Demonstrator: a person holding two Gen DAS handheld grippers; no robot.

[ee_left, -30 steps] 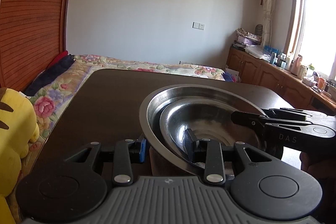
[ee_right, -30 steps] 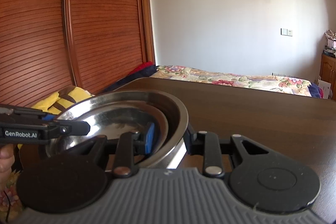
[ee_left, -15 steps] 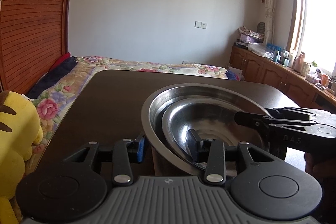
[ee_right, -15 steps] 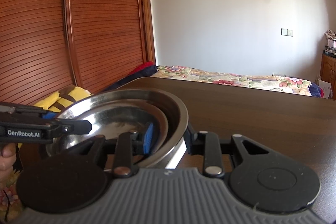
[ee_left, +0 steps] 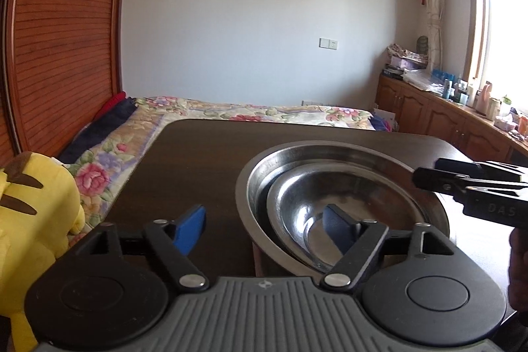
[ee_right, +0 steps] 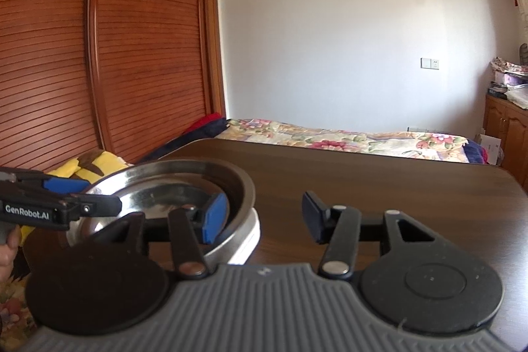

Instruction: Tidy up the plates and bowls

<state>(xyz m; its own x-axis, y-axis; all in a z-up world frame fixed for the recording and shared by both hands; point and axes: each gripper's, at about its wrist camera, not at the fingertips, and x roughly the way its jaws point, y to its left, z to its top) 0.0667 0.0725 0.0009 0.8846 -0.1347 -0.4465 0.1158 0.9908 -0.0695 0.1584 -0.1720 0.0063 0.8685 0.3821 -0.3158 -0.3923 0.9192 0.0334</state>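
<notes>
Both tools have just let go — half a second ago each was pinched on the rim of the nested steel bowls; now the left tool (ee_left: 264, 225) and the right tool (ee_right: 264, 216) stand wide, straddling opposite rims. The smaller bowl (ee_left: 343, 213) sits inside the larger bowl (ee_left: 260, 174) near the table's (ee_left: 204, 154) front edge. Stacking looks done — the tools can probably back away.

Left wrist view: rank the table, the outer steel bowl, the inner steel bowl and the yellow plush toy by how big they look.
1. Table
2. Outer steel bowl
3. Inner steel bowl, nested inside the outer one

Yellow plush toy: cut off by the frame edge and close to the camera, so I will not rank it against the bowls.
</notes>
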